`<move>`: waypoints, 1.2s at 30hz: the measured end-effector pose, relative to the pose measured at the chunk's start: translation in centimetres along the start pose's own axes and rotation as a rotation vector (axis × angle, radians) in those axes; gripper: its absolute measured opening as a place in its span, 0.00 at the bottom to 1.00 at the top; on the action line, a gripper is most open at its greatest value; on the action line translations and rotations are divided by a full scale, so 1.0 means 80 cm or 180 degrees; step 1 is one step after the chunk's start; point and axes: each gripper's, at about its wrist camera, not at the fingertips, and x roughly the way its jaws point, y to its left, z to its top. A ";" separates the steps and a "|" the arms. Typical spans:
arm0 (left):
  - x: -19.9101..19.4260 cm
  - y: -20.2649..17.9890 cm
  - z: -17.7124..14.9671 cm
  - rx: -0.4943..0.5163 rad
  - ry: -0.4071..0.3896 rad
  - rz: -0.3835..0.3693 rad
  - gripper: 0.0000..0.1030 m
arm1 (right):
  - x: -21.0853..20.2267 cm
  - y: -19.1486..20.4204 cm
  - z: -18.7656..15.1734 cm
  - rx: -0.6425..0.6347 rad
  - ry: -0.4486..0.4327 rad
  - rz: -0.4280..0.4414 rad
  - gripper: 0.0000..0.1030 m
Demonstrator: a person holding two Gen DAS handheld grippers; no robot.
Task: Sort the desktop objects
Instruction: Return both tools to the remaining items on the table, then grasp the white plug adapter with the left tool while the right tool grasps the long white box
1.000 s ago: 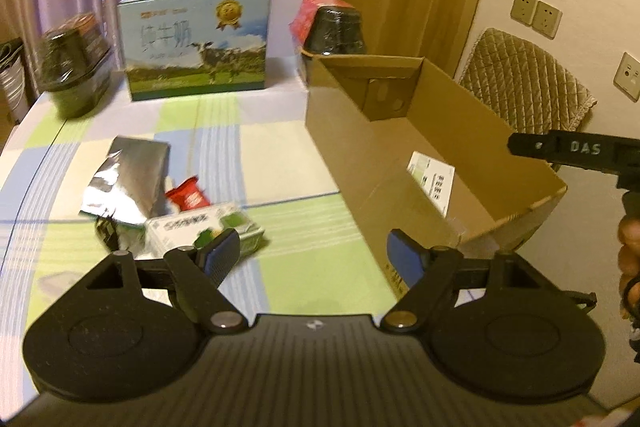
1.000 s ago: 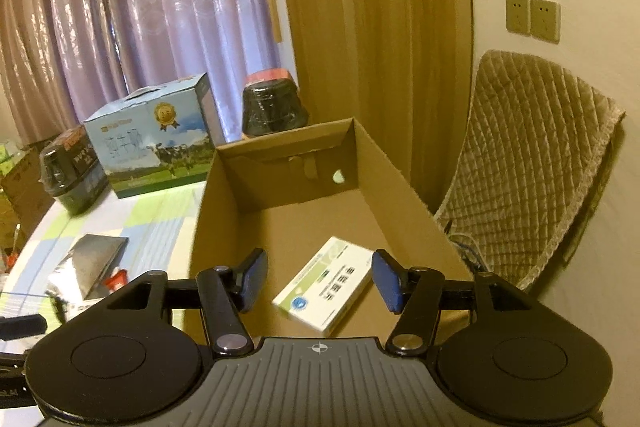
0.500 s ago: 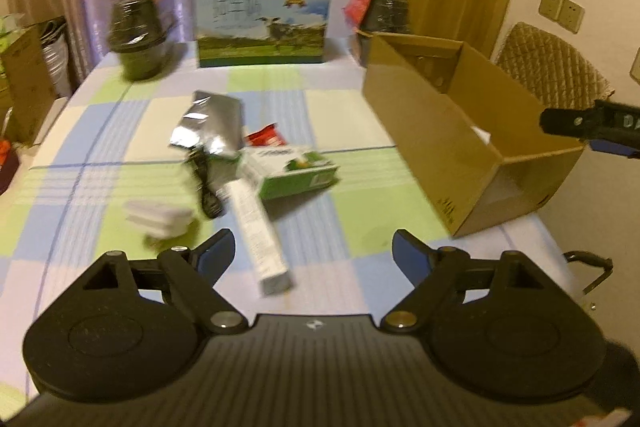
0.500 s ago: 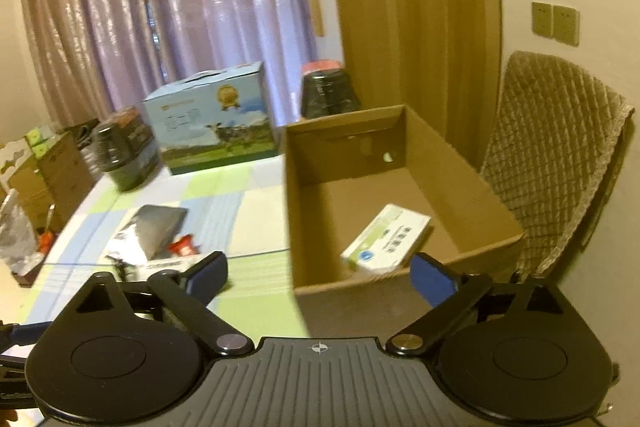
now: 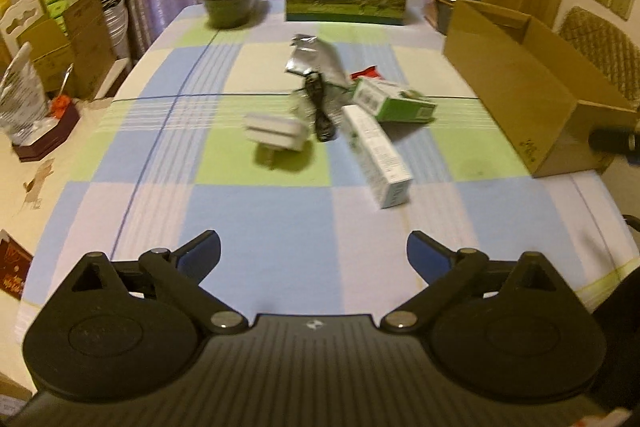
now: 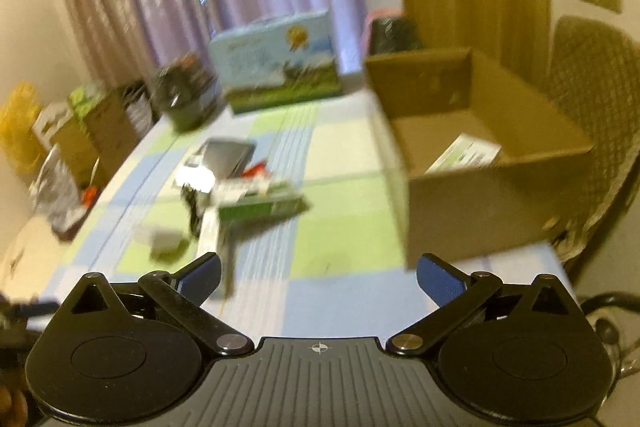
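1. Left wrist view: the left gripper [image 5: 313, 253] hangs wide apart and empty over the checked tablecloth [image 5: 256, 211], with the long white box [image 5: 376, 155], green box [image 5: 394, 101], foil pouch [image 5: 316, 59] and black cable [image 5: 320, 107] clustered ahead
2. Only the right wrist view looks into the cardboard box [image 6: 492, 187], where a white carton [image 6: 466, 155] lies; the right gripper [image 6: 318, 277] is likewise spread and empty
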 end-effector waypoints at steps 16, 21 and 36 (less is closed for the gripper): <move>0.037 0.049 0.036 0.0168 -0.0011 -0.0033 0.96 | 0.062 0.055 -0.015 -0.0259 0.0227 0.0174 0.98; 0.053 0.056 0.050 0.0255 -0.0014 -0.0075 0.96 | 0.086 0.075 -0.013 -0.0369 0.0286 0.0228 0.98; 0.109 0.077 0.083 0.0543 0.0042 -0.0277 0.96 | 0.155 0.103 -0.019 -0.0579 0.0465 0.0242 0.97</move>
